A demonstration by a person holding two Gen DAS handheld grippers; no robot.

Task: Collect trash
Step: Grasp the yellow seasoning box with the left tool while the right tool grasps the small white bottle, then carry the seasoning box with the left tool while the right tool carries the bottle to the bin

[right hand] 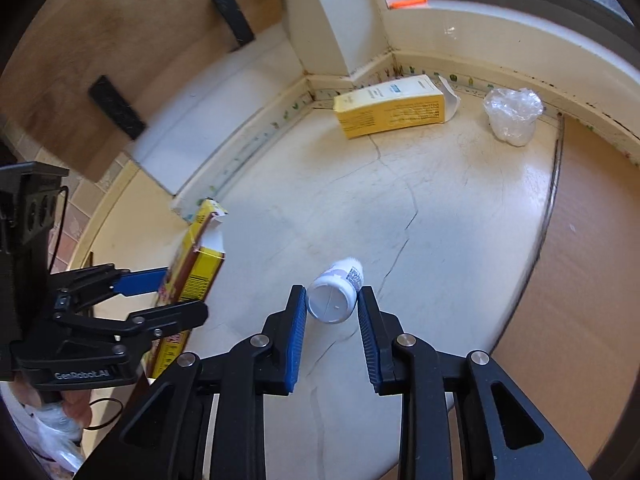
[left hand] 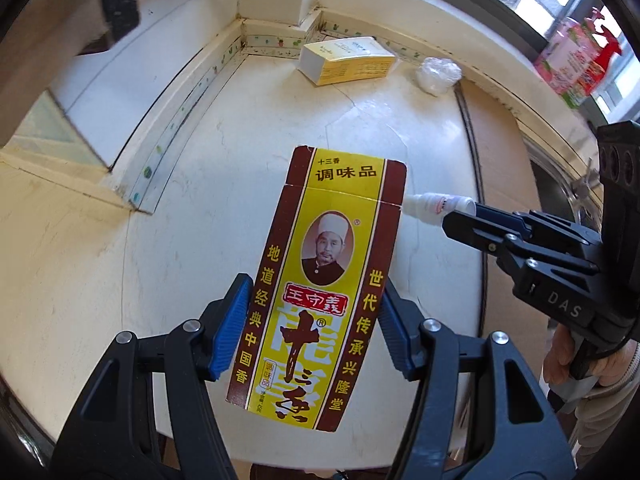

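The left hand-held gripper [left hand: 310, 324] is clamped on a spice box [left hand: 320, 280], held above the bench [left hand: 180, 260], long axis pointing away. It is light, thin card that crushes easily; the side grip suits it. The right hand-held gripper [right hand: 332, 336] is clamped on a small bottle [right hand: 334, 294]: light, stiff, slippery, base toward the camera.

Spray bottle [left hand: 576, 64] cropped by the frame edge; small print on yellow carton [right hand: 390, 110] illegible.
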